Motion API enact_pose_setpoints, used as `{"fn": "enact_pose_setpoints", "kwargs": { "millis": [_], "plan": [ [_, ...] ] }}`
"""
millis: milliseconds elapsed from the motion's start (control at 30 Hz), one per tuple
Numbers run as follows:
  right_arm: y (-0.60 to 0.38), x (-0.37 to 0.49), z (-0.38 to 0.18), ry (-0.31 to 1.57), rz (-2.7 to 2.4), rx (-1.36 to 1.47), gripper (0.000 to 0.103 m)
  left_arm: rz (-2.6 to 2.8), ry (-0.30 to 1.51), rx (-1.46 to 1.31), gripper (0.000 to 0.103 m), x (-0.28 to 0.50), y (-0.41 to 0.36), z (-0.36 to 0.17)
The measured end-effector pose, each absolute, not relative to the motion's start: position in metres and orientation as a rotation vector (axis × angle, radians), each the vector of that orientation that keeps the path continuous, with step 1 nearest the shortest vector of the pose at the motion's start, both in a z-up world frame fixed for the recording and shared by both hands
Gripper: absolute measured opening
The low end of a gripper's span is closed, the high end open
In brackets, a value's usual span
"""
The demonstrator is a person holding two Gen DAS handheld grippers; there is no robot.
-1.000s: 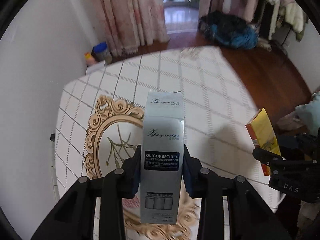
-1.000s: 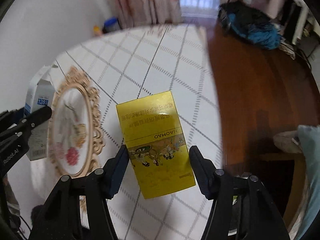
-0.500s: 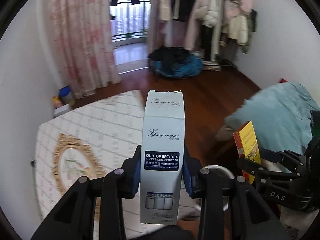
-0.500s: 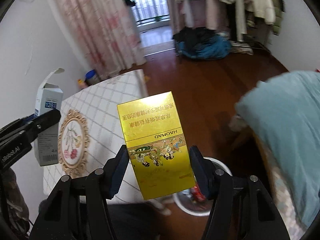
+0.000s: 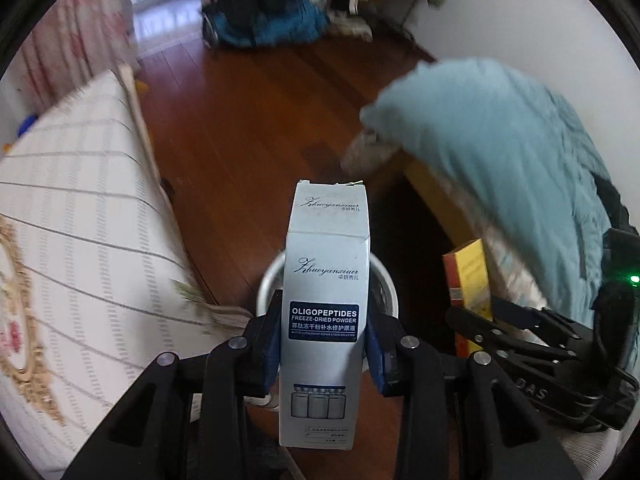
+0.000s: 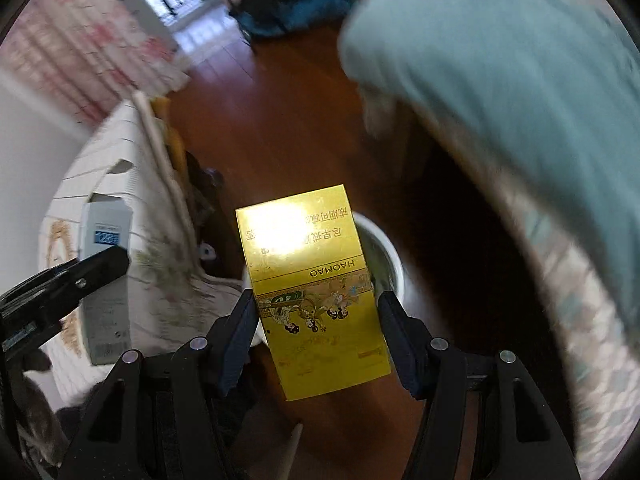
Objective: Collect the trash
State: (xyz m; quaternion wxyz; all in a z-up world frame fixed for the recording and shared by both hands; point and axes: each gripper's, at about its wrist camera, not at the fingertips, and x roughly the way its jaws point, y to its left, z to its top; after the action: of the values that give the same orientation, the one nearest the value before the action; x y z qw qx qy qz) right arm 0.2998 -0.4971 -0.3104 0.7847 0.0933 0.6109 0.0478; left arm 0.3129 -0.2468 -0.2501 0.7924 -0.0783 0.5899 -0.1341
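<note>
My left gripper (image 5: 324,344) is shut on a tall pale-blue carton (image 5: 326,300) marked OLIGOPEPTIDES, held upright. Behind the carton the white rim of a round bin (image 5: 266,280) shows on the wooden floor. My right gripper (image 6: 316,328) is shut on a shiny yellow box (image 6: 312,292) with cartoon figures, and the same white bin (image 6: 384,252) peeks out behind it. The left wrist view catches the yellow box (image 5: 468,276) at the right in the other gripper (image 5: 520,344). The right wrist view has the pale-blue carton (image 6: 106,272) at the left.
A table under a white checked cloth (image 5: 80,208) stands to the left, its edge close to the bin. A bed with a teal quilt (image 5: 500,152) fills the right. Red-brown wooden floor (image 5: 248,120) runs between them, with a blue-black heap of clothes (image 5: 264,20) far back.
Both grippers have swung from over the table down and right toward the floor, still holding their boxes. The white bin now sits right behind both boxes.
</note>
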Motion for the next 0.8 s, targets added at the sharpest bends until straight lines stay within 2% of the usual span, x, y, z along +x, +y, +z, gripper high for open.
{"fn": "enact_pose_setpoints", "kwargs": {
  "millis": [233, 333, 367, 400, 467, 500, 533, 800],
  "plan": [
    [-0.521, 0.319, -0.391, 1.422, 0.033, 0.28, 0.063, -0.3, 1.394, -0.119, 0.033, 0.34, -0.28, -0.302],
    [-0.523, 0.325, -0.409, 1.443, 0.024, 0.276, 0.063, -0.284, 1.413, -0.094, 0.038, 0.344, -0.284, -0.315],
    [-0.52, 0.33, -0.414, 1.45, 0.019, 0.276, 0.063, -0.272, 1.417, -0.084, 0.052, 0.342, -0.283, -0.32],
    [-0.52, 0.331, -0.418, 1.457, 0.015, 0.275, 0.064, -0.252, 1.419, -0.074, 0.072, 0.343, -0.283, -0.323],
    [-0.52, 0.333, -0.426, 1.475, 0.017, 0.268, 0.071, -0.223, 1.418, -0.056, 0.091, 0.341, -0.284, -0.327],
    [-0.519, 0.333, -0.429, 1.484, 0.009, 0.257, 0.09, -0.212, 1.417, -0.042, 0.094, 0.339, -0.283, -0.328],
    [-0.517, 0.334, -0.43, 1.488, 0.01, 0.249, 0.102, -0.195, 1.42, -0.019, 0.095, 0.337, -0.284, -0.329],
    [-0.512, 0.314, -0.416, 1.493, -0.029, 0.134, 0.103, -0.131, 1.398, 0.059, 0.097, 0.318, -0.286, -0.318]
  ]
}}
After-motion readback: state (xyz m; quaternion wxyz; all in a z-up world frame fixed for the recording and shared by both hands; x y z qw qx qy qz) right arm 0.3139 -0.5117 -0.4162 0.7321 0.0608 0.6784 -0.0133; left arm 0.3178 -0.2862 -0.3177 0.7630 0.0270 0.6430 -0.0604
